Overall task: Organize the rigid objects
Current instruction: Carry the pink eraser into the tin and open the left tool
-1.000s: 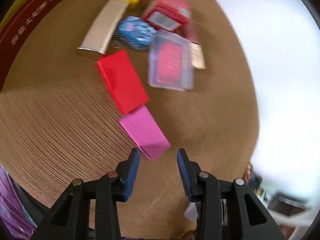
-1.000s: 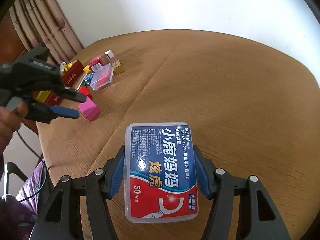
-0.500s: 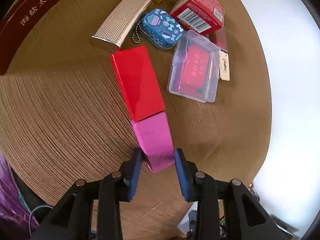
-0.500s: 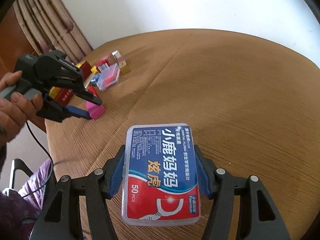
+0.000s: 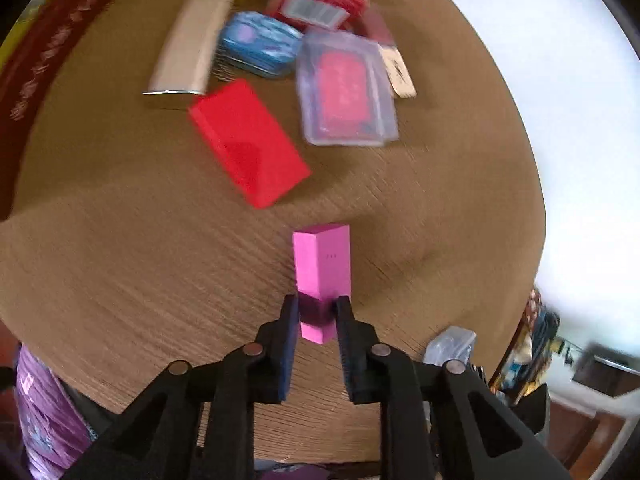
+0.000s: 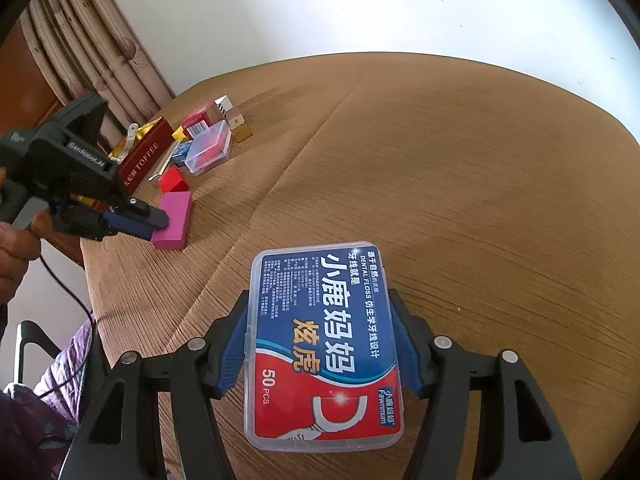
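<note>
In the left wrist view, my left gripper (image 5: 318,308) has just been closing and now pinches the pink block's (image 5: 322,264) near end; gripped so far back, it could pivot or slip out.

In the right wrist view, my right gripper (image 6: 320,344) clamps the floss box (image 6: 324,344), reading "DENTAL FLOSS", "50 PCS", "Fawnmum". The red box (image 6: 140,164) reads "TOFFEE".

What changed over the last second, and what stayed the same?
The left gripper has just been closing and now pinches the pink block, which has tipped up, away from the red block. The right gripper holds the floss box as before.
</note>
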A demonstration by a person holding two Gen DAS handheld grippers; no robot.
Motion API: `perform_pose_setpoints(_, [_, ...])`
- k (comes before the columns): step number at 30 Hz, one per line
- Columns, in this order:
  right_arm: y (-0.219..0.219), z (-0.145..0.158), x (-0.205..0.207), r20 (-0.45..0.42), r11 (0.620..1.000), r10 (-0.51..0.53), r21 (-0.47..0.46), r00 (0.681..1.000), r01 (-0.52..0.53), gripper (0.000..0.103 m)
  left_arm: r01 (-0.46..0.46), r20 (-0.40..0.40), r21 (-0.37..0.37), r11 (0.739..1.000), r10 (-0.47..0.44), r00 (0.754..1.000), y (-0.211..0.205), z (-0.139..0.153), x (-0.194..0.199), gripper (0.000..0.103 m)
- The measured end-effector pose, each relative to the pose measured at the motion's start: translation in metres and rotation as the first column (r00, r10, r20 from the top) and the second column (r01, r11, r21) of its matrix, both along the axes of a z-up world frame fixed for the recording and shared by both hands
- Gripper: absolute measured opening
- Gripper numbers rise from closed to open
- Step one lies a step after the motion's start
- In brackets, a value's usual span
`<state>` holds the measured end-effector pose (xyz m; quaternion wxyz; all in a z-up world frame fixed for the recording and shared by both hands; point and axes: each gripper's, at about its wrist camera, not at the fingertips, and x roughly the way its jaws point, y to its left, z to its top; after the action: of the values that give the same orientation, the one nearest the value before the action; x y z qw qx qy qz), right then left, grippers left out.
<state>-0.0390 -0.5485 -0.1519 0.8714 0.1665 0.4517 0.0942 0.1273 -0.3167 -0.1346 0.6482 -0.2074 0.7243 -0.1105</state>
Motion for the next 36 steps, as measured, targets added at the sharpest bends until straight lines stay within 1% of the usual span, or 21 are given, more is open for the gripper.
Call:
perform_pose_setpoints(4, [-0.001, 0.000, 0.001, -0.005, 1.000, 0.001, 0.007, 1.000, -0.001, 0.060, -0.019, -0.019, -0.015, 1.000, 0.019, 1.000, -0.007, -0.011, 0.007, 0.030])
perform_pose_setpoints(7, [-0.002, -0.001, 0.001, -0.005, 1.000, 0.005, 0.013, 1.000, -0.005, 0.060, -0.018, -0.008, -0.026, 1.000, 0.017, 1.000, -0.009, -0.016, 0.014, 0.031])
perform_pose_setpoints(9, [-0.003, -0.002, 0.002, -0.006, 1.000, 0.008, 0.018, 1.000, -0.008, 0.060, -0.010, -0.001, -0.040, 0.999, 0.010, 1.000, -0.011, -0.015, 0.016, 0.028])
perform_pose_setpoints(10, [-0.003, -0.002, 0.003, -0.006, 1.000, 0.009, 0.018, 1.000, -0.008, 0.060, -0.007, 0.006, -0.048, 0.999, 0.008, 1.000, -0.012, -0.012, 0.015, 0.024])
perform_pose_setpoints(12, [-0.004, -0.002, 0.003, -0.008, 1.000, 0.008, 0.018, 1.000, -0.008, 0.060, 0.017, 0.043, -0.045, 0.999, -0.016, 0.999, -0.016, -0.004, 0.016, 0.020])
perform_pose_setpoints(13, [-0.003, -0.002, 0.003, -0.010, 1.000, 0.006, 0.017, 1.000, -0.006, 0.060, 0.031, 0.063, -0.041, 0.999, -0.028, 0.998, -0.011, 0.002, 0.009, 0.017])
perform_pose_setpoints(15, [-0.003, -0.002, 0.003, -0.014, 1.000, 0.006, 0.013, 1.000, -0.006, 0.060, 0.059, 0.103, -0.024, 0.998, -0.057, 0.993, -0.012, 0.011, 0.003, 0.016])
perform_pose_setpoints(16, [-0.002, -0.002, 0.003, -0.016, 1.000, 0.004, 0.011, 1.000, -0.004, 0.060, 0.074, 0.121, -0.012, 0.997, -0.072, 0.990, -0.023, 0.012, -0.004, 0.016])
perform_pose_setpoints(18, [-0.002, -0.001, 0.003, -0.020, 1.000, 0.001, 0.009, 1.000, -0.001, 0.060, 0.081, 0.128, -0.009, 0.997, -0.079, 0.989, -0.022, 0.014, -0.010, 0.016])
perform_pose_setpoints(19, [-0.002, -0.001, 0.003, -0.023, 1.000, -0.004, 0.010, 1.000, 0.004, 0.060, 0.080, 0.126, -0.016, 0.997, -0.078, 0.989, -0.018, 0.014, -0.013, 0.016])
perform_pose_setpoints(20, [-0.001, -0.001, 0.003, -0.025, 1.000, -0.005, 0.010, 1.000, 0.006, 0.060, 0.084, 0.127, -0.021, 0.996, -0.081, 0.989, 0.000, 0.015, -0.014, 0.016])
perform_pose_setpoints(22, [-0.001, 0.000, 0.003, -0.031, 1.000, -0.008, 0.006, 0.999, 0.009, 0.060, 0.096, 0.140, -0.024, 0.995, -0.092, 0.986, 0.004, 0.020, -0.020, 0.016])
perform_pose_setpoints(25, [0.001, 0.003, 0.003, -0.039, 1.000, -0.003, -0.003, 0.999, 0.003, 0.060, 0.111, 0.168, -0.033, 0.993, -0.104, 0.980, 0.019, 0.035, -0.030, 0.016])
perform_pose_setpoints(26, [0.002, 0.004, 0.003, -0.041, 1.000, -0.004, -0.010, 0.999, 0.003, 0.060, 0.087, 0.182, -0.040, 0.995, -0.079, 0.980, 0.023, 0.041, -0.033, 0.016])
perform_pose_setpoints(27, [0.002, 0.005, 0.003, -0.042, 1.000, -0.004, -0.014, 0.999, 0.003, 0.060, 0.087, 0.196, -0.046, 0.995, -0.076, 0.978, 0.030, 0.048, -0.036, 0.016])
perform_pose_setpoints(31, [0.009, 0.009, 0.005, -0.044, 0.999, -0.004, -0.043, 0.999, 0.002, 0.060, 0.069, 0.284, -0.043, 0.997, -0.054, 0.957, 0.069, 0.087, -0.045, 0.016])
perform_pose_setpoints(33, [0.014, 0.011, 0.005, -0.045, 0.999, 0.002, -0.036, 0.999, -0.004, 0.060, 0.045, 0.306, -0.040, 0.998, -0.030, 0.952, 0.089, 0.100, -0.047, 0.016])
perform_pose_setpoints(36, [0.020, 0.013, 0.006, -0.043, 0.999, -0.002, -0.039, 0.999, 0.001, 0.060, -0.025, 0.360, 0.001, 1.000, 0.023, 0.933, 0.135, 0.119, -0.042, 0.016])
